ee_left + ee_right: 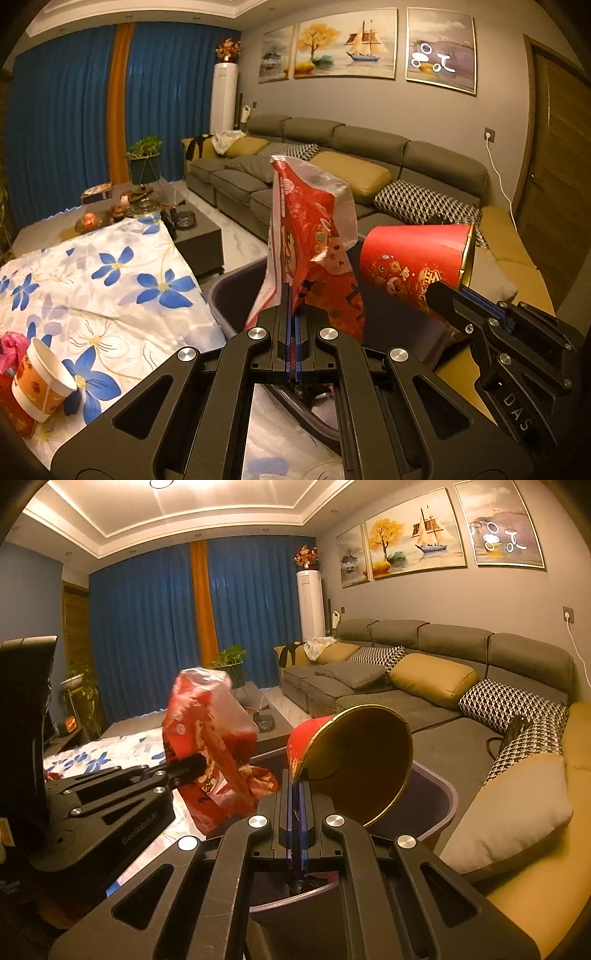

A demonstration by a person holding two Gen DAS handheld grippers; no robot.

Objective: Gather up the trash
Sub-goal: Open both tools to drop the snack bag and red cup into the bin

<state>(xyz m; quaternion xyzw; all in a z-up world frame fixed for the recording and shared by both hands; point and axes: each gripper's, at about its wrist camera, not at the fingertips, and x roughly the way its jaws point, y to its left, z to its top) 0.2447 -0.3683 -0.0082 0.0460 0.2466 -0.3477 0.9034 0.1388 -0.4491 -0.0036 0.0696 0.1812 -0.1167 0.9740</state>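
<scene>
We have the left gripper (294, 302) pinched tight on the lower edge of a red wrapper (314, 236), which stands up crumpled from between the fingers, its clear plastic top flopping to the right. Our right gripper (298, 794) is clamped on the rim of a red cup (354, 760), tipped on its side so the gold inside faces the right wrist camera. Both pieces hang over the bin (439, 797), a dark purple-grey tub standing between the table and the sofa (424, 701); something dark lies at its bottom, too dim for us to name. From the left wrist view we see the cup (413, 258) just right of the wrapper, near it, though we cannot tell if they touch, with the right gripper (448, 297) biting its lip. From the right wrist view the left gripper (192, 768) reaches in from the left, holding the wrapper (210, 738) beside the cup. On the floral cloth (110, 291) to the left, an orange paper cup (40, 380) lies tipped near the edge, with a bit of pink plastic (13, 350) just behind it.
</scene>
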